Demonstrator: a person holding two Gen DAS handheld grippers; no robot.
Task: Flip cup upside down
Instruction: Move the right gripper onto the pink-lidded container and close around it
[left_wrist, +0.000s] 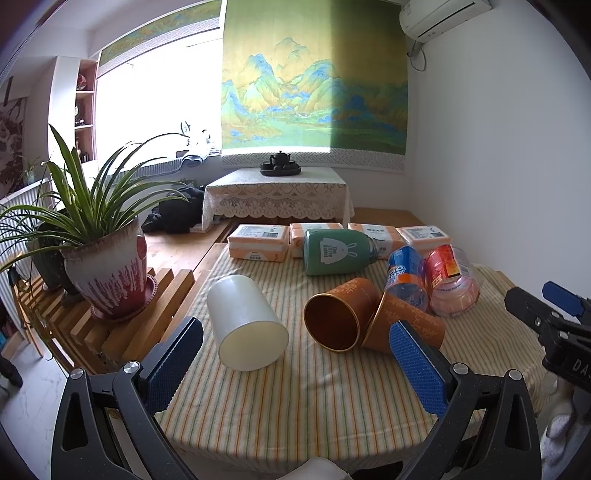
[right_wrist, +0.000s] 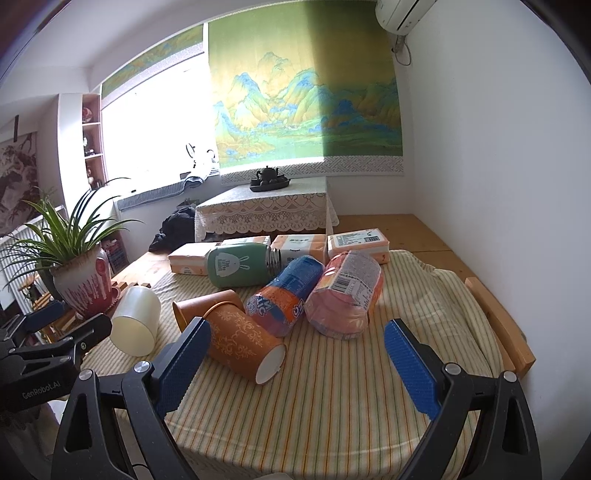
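Two pairs of tongs, both spread wide, nothing between the pads. Left gripper (left_wrist: 295, 358) hovers over the near edge of the striped tablecloth (left_wrist: 314, 398); right gripper (right_wrist: 297, 363) likewise, further to the right.

Cups, all lying on their sides:
- White cup (left_wrist: 245, 325), mouth toward the left gripper, just ahead of its left pad (left_wrist: 173, 365) and apart from it.
- Brown cup (left_wrist: 341, 314), gold-rimmed mouth facing the left gripper, ahead between its pads.
- Patterned orange cup (right_wrist: 242, 341), white base toward the right gripper, just ahead of that gripper's left pad (right_wrist: 183, 367); touching the brown cup.

Other items beyond the cups:
- Blue and orange bottle (right_wrist: 286, 299), on its side, against the orange cup.
- Pink-wrapped package (right_wrist: 345, 295), beside the bottle, ahead of the right gripper.
- Green bottle with rabbit print (left_wrist: 338, 251), on its side.
- Tissue packs (left_wrist: 258, 242), in a row at the far edge.
- Potted plant (left_wrist: 105, 273), on a slatted stand left of the left gripper.
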